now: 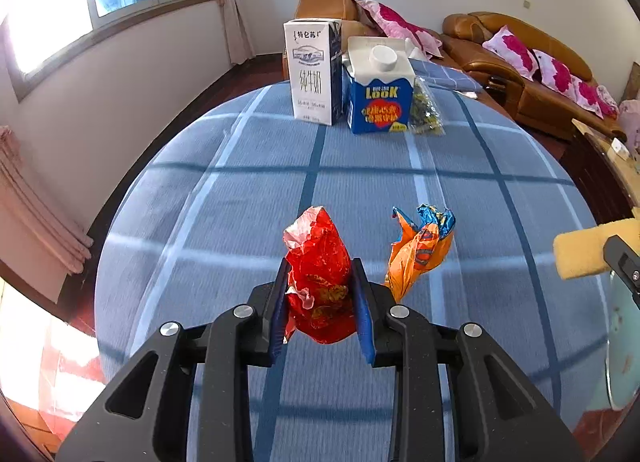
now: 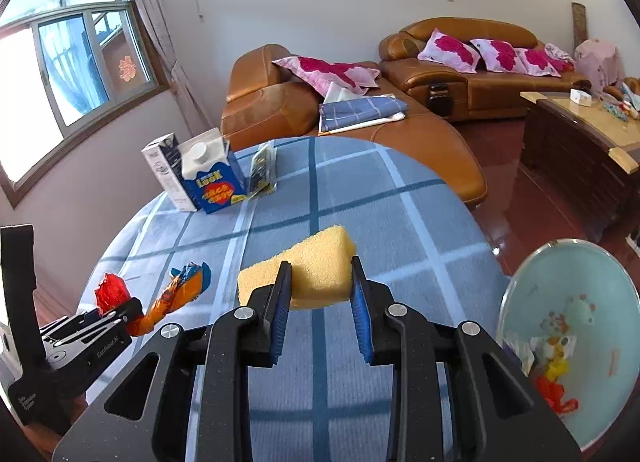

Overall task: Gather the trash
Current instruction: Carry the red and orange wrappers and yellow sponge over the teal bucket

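On the far left of the right wrist view, the left gripper (image 2: 116, 304) holds a crumpled red wrapper (image 1: 320, 278) over the blue checked tablecloth (image 1: 240, 189); its jaws are narrowed onto the wrapper's middle, with the torn white-edged top standing free above the pads. The wrapper looks like thin foil film: almost weightless, soft, crackly and springy, so it will likely crush instead of resisting, and a grip across the bunched middle seems safer than one on a loose flap, which could tear or slide out.

Just to its right stands an orange and blue wrapper (image 1: 420, 250), twisted and apart from the red one. It appears equally light and limp; the twisted waist is probably the best place to pinch it, since the flared top would only fold away.

At the far edge of the table stand a white milk carton (image 1: 314, 71), a blue carton (image 1: 380, 97) with a white cap and a small clear packet (image 1: 426, 111), close together. The cartons are stiffer and should take a squeeze across their flat sides.

Further right, the right gripper (image 2: 320, 282) has its jaws closed on a yellow sponge (image 2: 304, 270), which is soft and compressible. At the far right sits a pale blue bin (image 2: 520, 286) already holding some scraps.
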